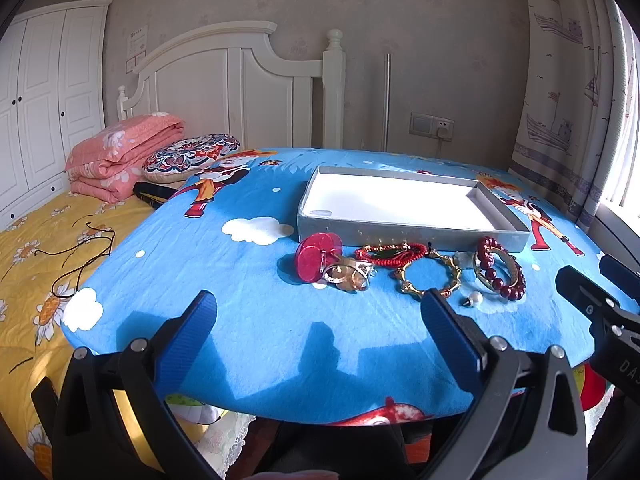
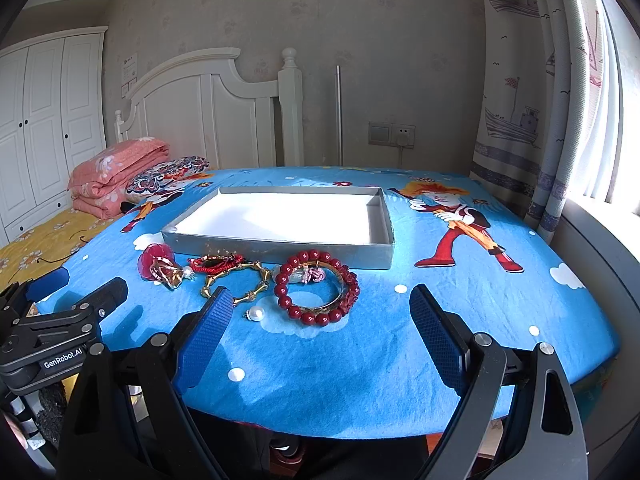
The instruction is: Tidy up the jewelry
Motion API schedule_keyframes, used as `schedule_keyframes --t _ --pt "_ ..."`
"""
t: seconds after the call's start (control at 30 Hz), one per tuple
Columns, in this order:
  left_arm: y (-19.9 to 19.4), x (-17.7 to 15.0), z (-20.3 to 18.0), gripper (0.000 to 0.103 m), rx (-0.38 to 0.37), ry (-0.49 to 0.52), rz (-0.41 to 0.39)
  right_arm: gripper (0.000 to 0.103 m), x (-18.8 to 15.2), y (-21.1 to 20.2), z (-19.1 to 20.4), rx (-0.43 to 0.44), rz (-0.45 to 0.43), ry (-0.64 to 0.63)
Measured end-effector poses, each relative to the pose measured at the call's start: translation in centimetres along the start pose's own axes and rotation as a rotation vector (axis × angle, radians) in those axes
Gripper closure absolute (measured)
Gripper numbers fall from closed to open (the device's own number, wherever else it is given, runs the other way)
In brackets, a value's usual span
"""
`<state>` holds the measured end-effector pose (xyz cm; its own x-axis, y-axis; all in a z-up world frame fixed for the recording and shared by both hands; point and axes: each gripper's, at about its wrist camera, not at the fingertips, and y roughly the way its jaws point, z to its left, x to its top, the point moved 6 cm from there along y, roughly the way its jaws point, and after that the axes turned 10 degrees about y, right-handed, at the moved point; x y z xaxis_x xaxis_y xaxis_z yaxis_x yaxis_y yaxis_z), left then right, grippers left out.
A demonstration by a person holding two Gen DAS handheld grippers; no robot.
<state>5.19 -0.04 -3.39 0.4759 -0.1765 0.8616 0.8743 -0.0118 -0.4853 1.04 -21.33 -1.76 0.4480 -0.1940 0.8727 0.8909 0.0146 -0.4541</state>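
A shallow grey box (image 1: 408,230) (image 2: 280,249) with a white inside lies open and empty on the blue cartoon tablecloth (image 1: 260,320) (image 2: 360,352). In front of it lies a row of jewelry: a red flower piece (image 1: 316,256) (image 2: 154,258) with gold rings (image 1: 347,276) (image 2: 168,274), a red cord bracelet (image 1: 390,255) (image 2: 218,266), a gold link bracelet (image 1: 430,276) (image 2: 236,284), a dark red bead bracelet (image 1: 500,270) (image 2: 316,292) and a pearl pendant (image 1: 475,299) (image 2: 256,313). My left gripper (image 1: 320,312) and right gripper (image 2: 320,306) are open and empty, hovering before the jewelry.
A bed with a yellow floral cover (image 1: 36,280) lies to the left, with a folded pink quilt (image 1: 120,156) and a patterned cushion (image 1: 192,156). A black cord (image 1: 80,256) lies on the bed. A curtain (image 2: 532,120) and window are at the right.
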Motion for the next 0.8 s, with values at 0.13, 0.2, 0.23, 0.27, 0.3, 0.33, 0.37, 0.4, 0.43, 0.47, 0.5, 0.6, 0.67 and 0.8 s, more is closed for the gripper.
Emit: schedule_keyframes --t 0.13,0.2,0.23,0.27,0.3,0.33,0.37,0.4,0.43,0.47,0.5,0.6,0.67,0.8 --pt "0.05 -0.01 0.03 0.004 0.0 -0.001 0.002 0.018 -0.01 0.01 0.0 0.0 0.001 0.001" --pt "0.05 0.03 0.05 0.004 0.0 -0.001 0.002 0.018 0.02 0.01 -0.03 0.0 0.0 0.001" --pt "0.05 0.03 0.05 0.004 0.001 -0.001 0.002 0.018 0.01 0.0 -0.02 0.0 -0.001 0.001" --pt "0.04 0.0 0.03 0.004 0.001 -0.001 0.001 0.018 -0.03 0.01 0.02 0.0 -0.001 0.001" --pt "0.05 0.04 0.06 0.004 0.0 -0.001 0.001 0.018 -0.07 0.01 0.07 0.0 -0.002 0.001" --pt "0.06 0.04 0.06 0.004 0.0 -0.001 0.002 0.018 -0.05 0.0 0.04 0.0 -0.001 0.001" --pt "0.08 0.01 0.05 0.004 0.0 -0.001 0.002 0.018 -0.05 0.01 0.05 0.0 0.0 0.002" --pt "0.06 0.03 0.06 0.004 0.0 -0.001 0.003 0.018 -0.02 -0.01 0.01 0.0 0.0 0.001" --pt "0.06 -0.03 0.03 0.004 0.0 -0.001 0.003 0.018 -0.03 -0.01 0.03 0.001 0.0 0.001" --pt "0.04 -0.07 0.01 0.004 0.001 -0.002 0.003 0.018 -0.04 -0.01 0.04 0.001 0.0 0.001" --pt "0.05 -0.06 0.01 0.004 0.0 -0.001 0.003 0.018 -0.03 -0.01 0.03 0.001 0.0 0.001" --pt "0.05 -0.06 0.0 0.004 -0.003 0.001 0.001 0.018 0.01 -0.02 -0.01 0.001 0.0 0.002" --pt "0.01 -0.21 0.0 0.004 -0.004 0.003 0.001 0.018 0.04 -0.03 -0.05 0.001 0.0 0.002" --pt "-0.09 -0.33 0.09 0.004 -0.007 0.002 0.001 0.018 -0.06 0.04 0.08 0.0 -0.002 0.001"
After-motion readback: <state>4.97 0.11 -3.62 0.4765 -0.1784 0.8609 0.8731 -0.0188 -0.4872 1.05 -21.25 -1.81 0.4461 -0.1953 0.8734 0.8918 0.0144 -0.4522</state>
